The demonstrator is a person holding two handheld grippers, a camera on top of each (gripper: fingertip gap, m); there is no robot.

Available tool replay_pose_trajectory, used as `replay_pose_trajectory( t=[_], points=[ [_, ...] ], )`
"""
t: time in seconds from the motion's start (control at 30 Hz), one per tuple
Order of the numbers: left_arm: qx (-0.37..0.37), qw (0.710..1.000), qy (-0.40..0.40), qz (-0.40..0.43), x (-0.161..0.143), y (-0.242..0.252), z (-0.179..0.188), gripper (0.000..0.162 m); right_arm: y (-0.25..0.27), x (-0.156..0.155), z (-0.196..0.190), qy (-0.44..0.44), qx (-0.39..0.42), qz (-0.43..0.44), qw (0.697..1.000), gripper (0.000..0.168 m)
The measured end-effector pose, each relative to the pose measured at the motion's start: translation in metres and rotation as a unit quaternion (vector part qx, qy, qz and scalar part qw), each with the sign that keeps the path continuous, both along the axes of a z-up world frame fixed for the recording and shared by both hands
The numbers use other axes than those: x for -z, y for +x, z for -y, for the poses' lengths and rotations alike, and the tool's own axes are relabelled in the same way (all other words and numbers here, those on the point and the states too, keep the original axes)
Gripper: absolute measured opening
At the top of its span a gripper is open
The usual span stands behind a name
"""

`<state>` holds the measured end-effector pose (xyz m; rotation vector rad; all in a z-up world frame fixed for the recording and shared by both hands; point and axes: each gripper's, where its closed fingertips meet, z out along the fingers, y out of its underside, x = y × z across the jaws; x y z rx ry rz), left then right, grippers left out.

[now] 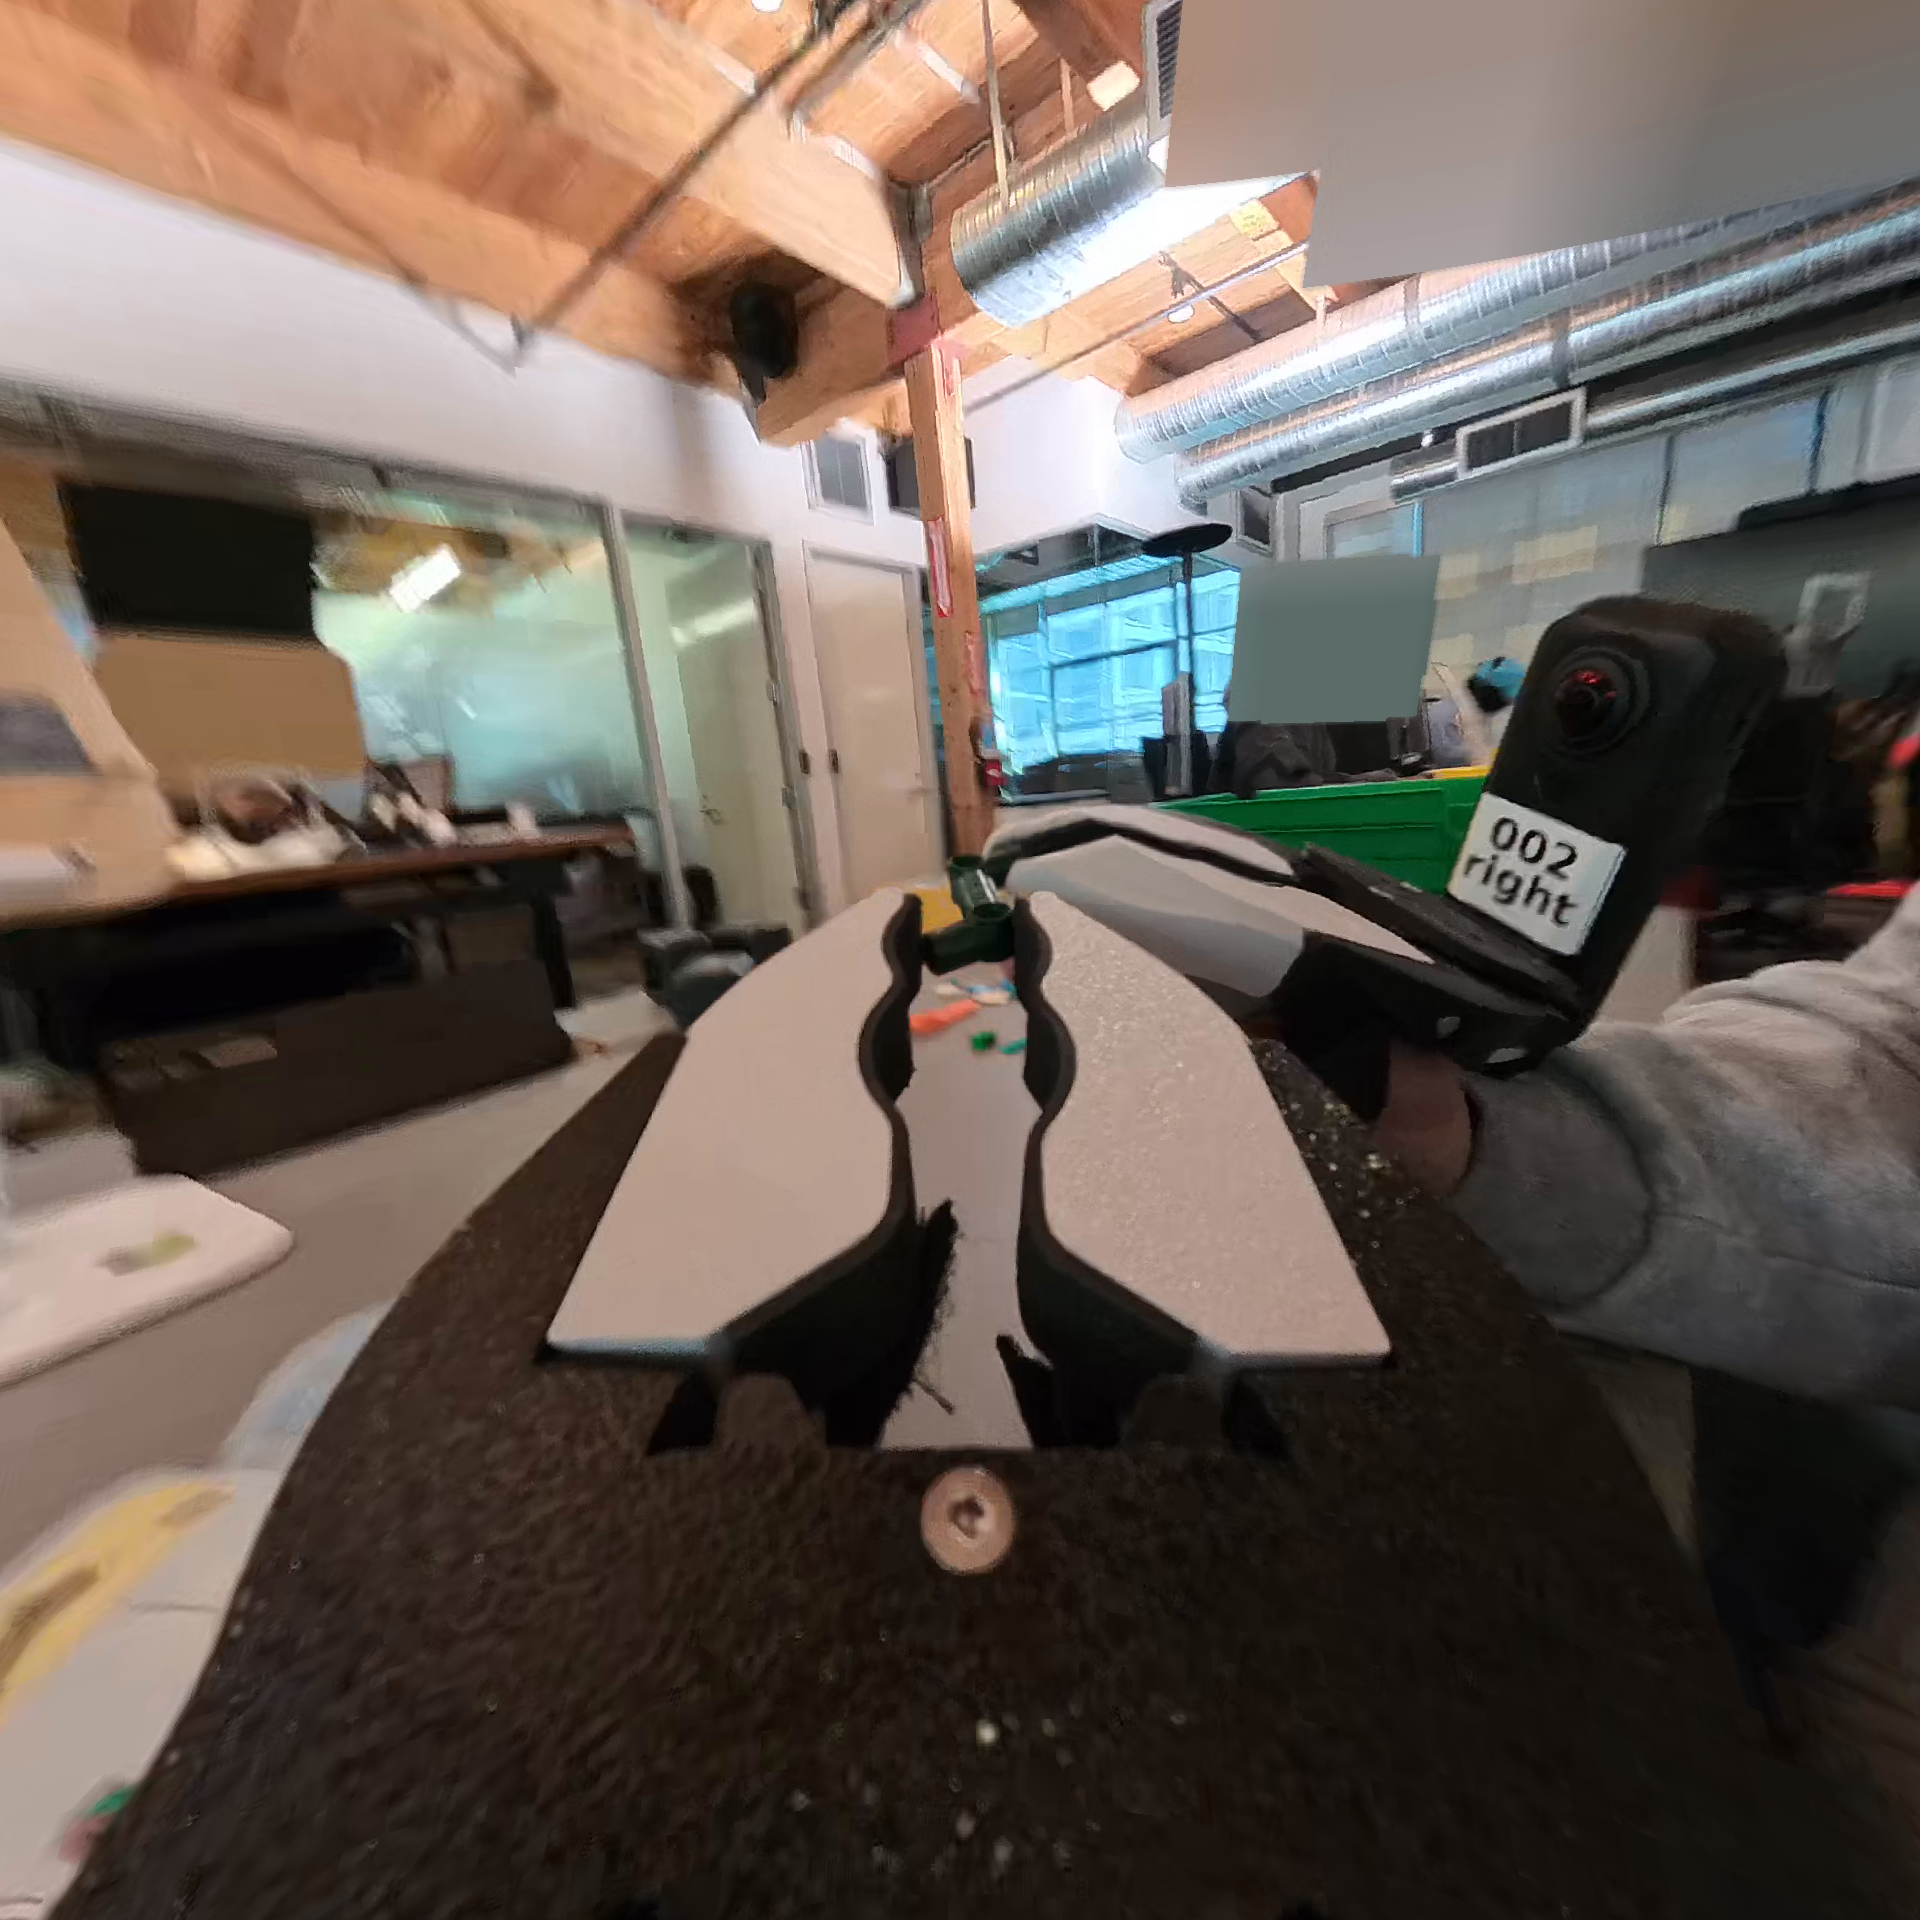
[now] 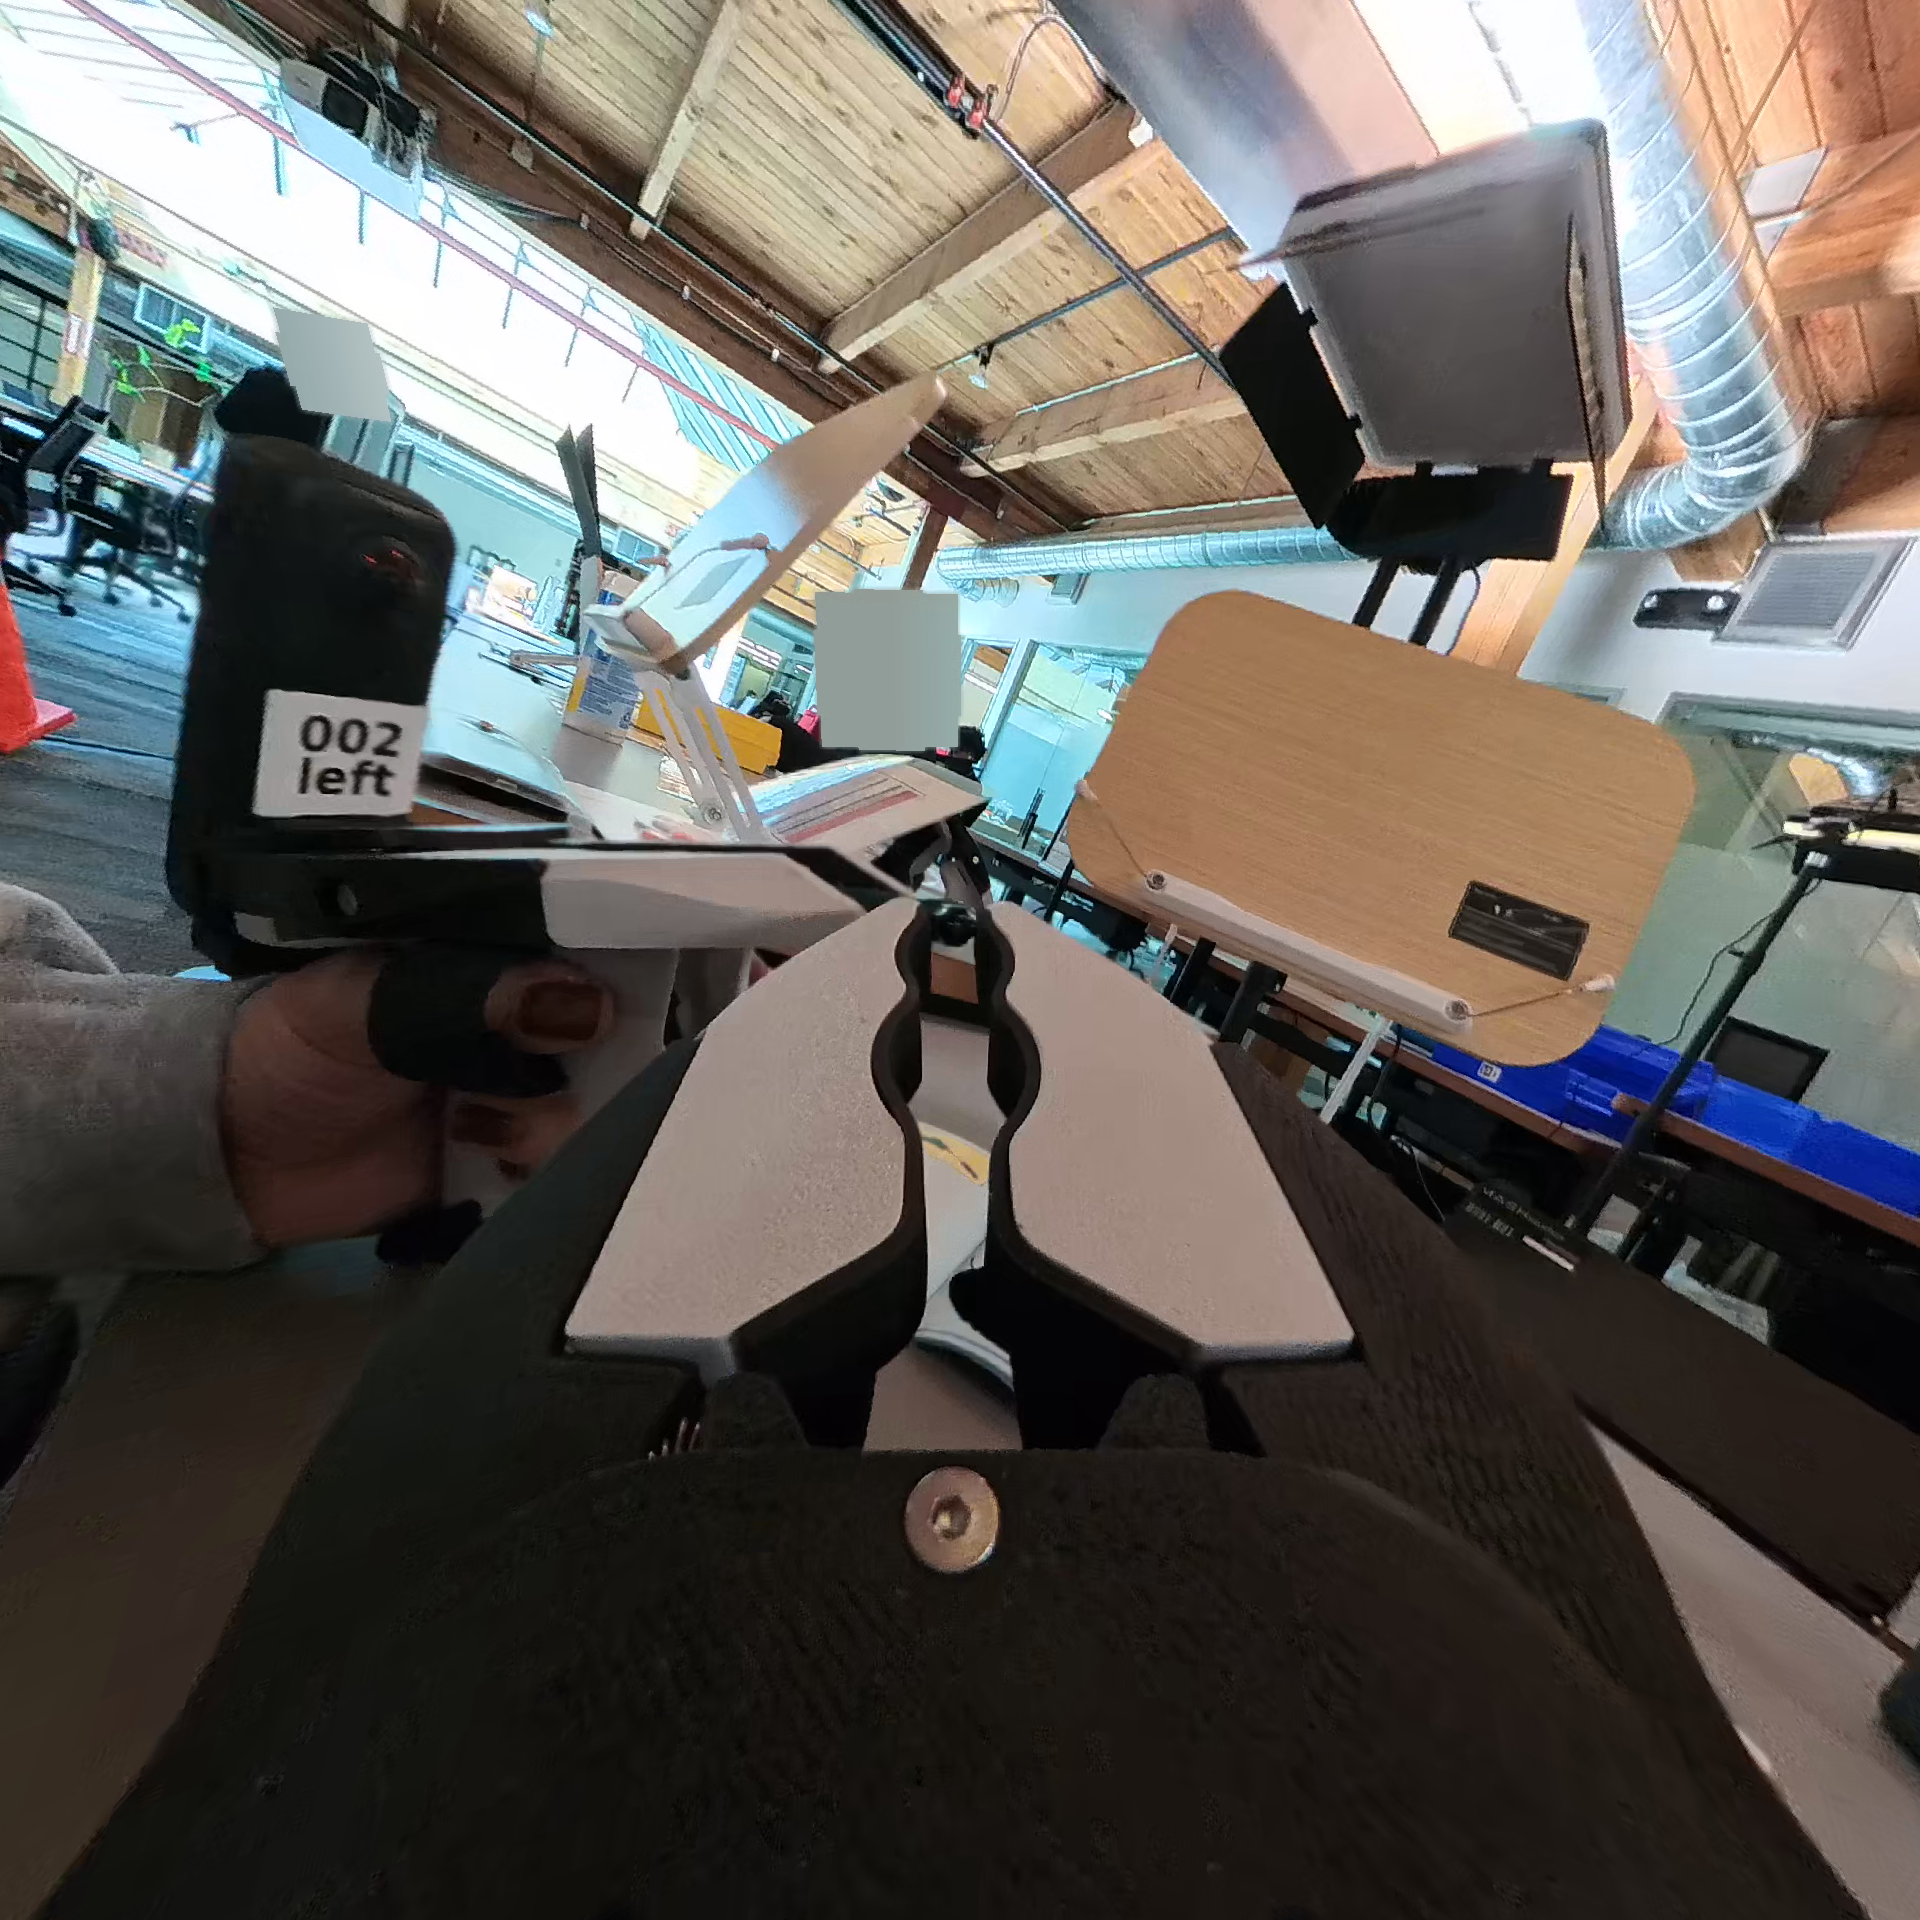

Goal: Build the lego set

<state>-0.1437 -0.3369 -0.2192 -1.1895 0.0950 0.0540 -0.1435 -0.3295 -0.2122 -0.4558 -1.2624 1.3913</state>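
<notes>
**Two grippers meet over a small green lego piece, held in mid-air**

A dark green lego piece (image 1: 971, 928), a short connector with a round end, sits pinched between the tips of the left gripper (image 1: 966, 930), raised well above the table. A second dark green part (image 1: 975, 883) shows just above it, at the tip of the right gripper (image 1: 1000, 860), which reaches in from the right; whether the two parts are joined cannot be told. In the right wrist view the right gripper (image 2: 948, 923) has its tips drawn close on a small dark piece (image 2: 948, 918) (too dark there to judge its colour), and the left gripper (image 2: 914, 868) comes in from the left, its tips meeting the same spot.

Each tool is held in a person's hand: the left hand (image 2: 343, 1091) in a grey sleeve, with a black finger cover, and the right hand (image 1: 1418, 1117), also grey-sleeved. A black camera (image 1: 1621, 727) rides on the right gripper, and another (image 2: 312, 644) on the left.

Below the tips, loose bricks (image 1: 956, 1013) in orange, green and white lie scattered on the pale table (image 1: 623, 1101). A green bin (image 1: 1340, 821) stands beyond. A wooden board (image 2: 1382, 821) on a stand tilts at the right, with blue bins (image 2: 1704, 1107) behind it.
</notes>
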Motion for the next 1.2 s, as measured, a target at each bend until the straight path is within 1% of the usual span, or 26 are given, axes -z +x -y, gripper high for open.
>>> replay_pose_trajectory(
  t=[0.07,0.13,0.17,0.3,0.43,0.6,0.73,0.8,0.83,0.9,0.93,0.97,1.07,1.13,1.2],
  points=[
    [-0.052,0.995,0.027,-0.078,-0.009,0.006,0.006,0.016,0.004,-0.003,0.004,0.013,-0.003,-0.014,1.0,0.007],
    [-0.083,0.989,0.028,-0.12,-0.01,0.009,0.007,0.017,0.009,-0.005,0.006,0.024,0.0,-0.028,0.999,0.007],
    [-0.084,0.988,0.03,-0.122,-0.01,0.01,0.007,0.017,0.01,-0.006,0.006,0.028,-0.001,-0.033,0.999,0.007],
    [-0.064,0.993,0.046,-0.089,-0.013,0.008,0.009,0.017,0.012,-0.005,0.009,0.039,-0.001,-0.036,0.999,0.006],
    [-0.085,0.991,0.05,-0.094,-0.014,0.004,0.011,0.021,0.009,-0.001,0.01,0.049,0.006,-0.031,0.998,0.006],
    [-0.136,0.982,0.035,-0.129,-0.012,-0.005,0.015,0.025,-0.003,0.005,-0.002,0.051,0.041,-0.009,0.998,0.005],
    [-0.158,0.97,0.002,-0.183,-0.004,-0.003,0.01,0.03,-0.006,0.005,-0.013,0.039,0.064,0.006,0.997,0.005],
    [-0.173,0.956,-0.023,-0.234,0.003,0.001,0.005,0.034,-0.005,0.002,-0.018,0.034,0.082,0.013,0.996,0.005],
    [-0.191,0.94,-0.039,-0.279,0.008,0.004,0.002,0.036,-0.004,0.002,-0.02,0.03,0.089,0.024,0.995,0.005],
    [-0.232,0.891,-0.068,-0.384,0.016,0.01,-0.003,0.037,-0.002,0.008,-0.02,0.019,0.09,0.056,0.994,0.006],
    [-0.242,0.873,-0.083,-0.414,0.021,0.011,-0.007,0.038,-0.001,0.012,-0.02,0.013,0.092,0.073,0.993,0.005],
    [-0.242,0.866,-0.092,-0.428,0.025,0.013,-0.011,0.04,0.0,0.016,-0.021,0.009,0.094,0.089,0.992,0.005],
    [-0.25,0.842,-0.12,-0.462,0.037,0.013,-0.018,0.039,0.004,0.027,-0.023,0.003,0.104,0.122,0.987,0.006],
    [-0.264,0.829,-0.129,-0.476,0.04,0.009,-0.019,0.033,0.006,0.03,-0.026,-0.008,0.108,0.141,0.984,0.006],
    [-0.265,0.821,-0.135,-0.487,0.042,0.009,-0.019,0.026,0.007,0.03,-0.028,-0.022,0.108,0.156,0.982,0.006]
  ],
)
